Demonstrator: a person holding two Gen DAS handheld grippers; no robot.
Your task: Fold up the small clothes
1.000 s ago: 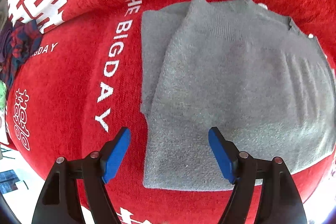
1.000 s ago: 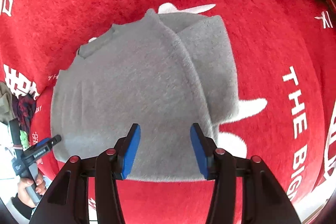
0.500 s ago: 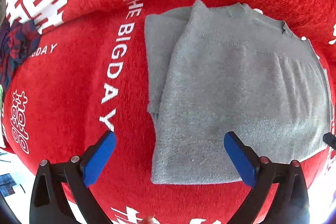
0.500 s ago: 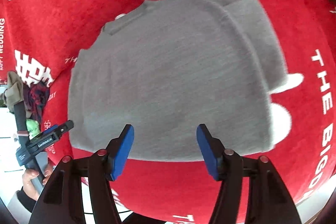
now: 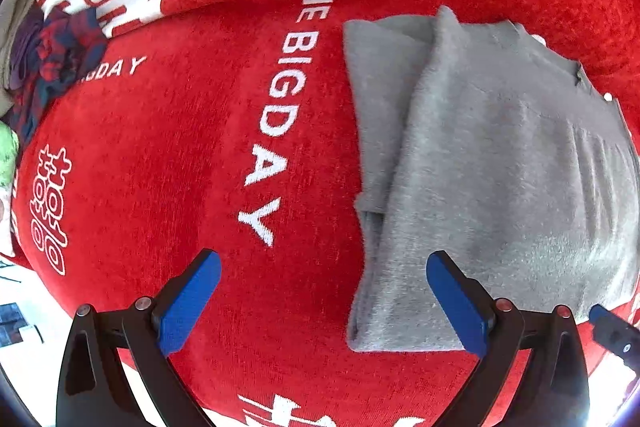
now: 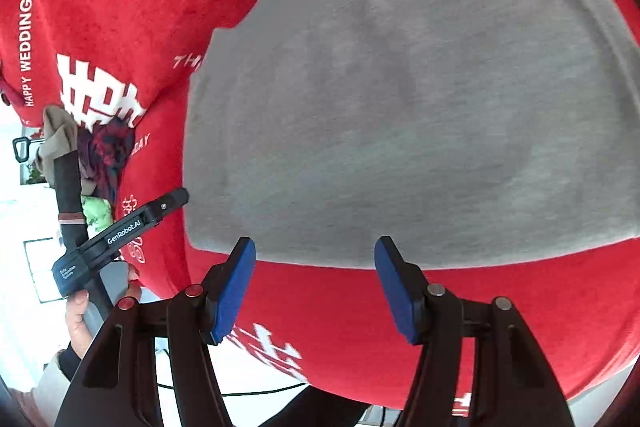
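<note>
The gray sweater (image 5: 500,179) lies flat on the table, which is covered by a red cloth (image 5: 180,155) with white letters "THE BIG DAY". The sweater is partly folded: one side part is turned under or over the body, so a narrower gray strip shows along its edge beside the letters. Its collar points to the far edge of the table, and its hem lies near the near edge.

The left claw (image 5: 324,303) is wide and holds nothing. It hangs above the near corner of the sweater: one blue finger is over the bare red cloth, the other is over the gray hem. The right claw (image 6: 316,287) is also wide and holds nothing; its two blue fingers (image 6: 234,287) are just at the hem of the sweater, over the red cloth at the near edge. I cannot tell whether they touch the fabric.

At the far left corner of the table lies a pile of other clothes (image 6: 100,155), dark red and beige
</note>
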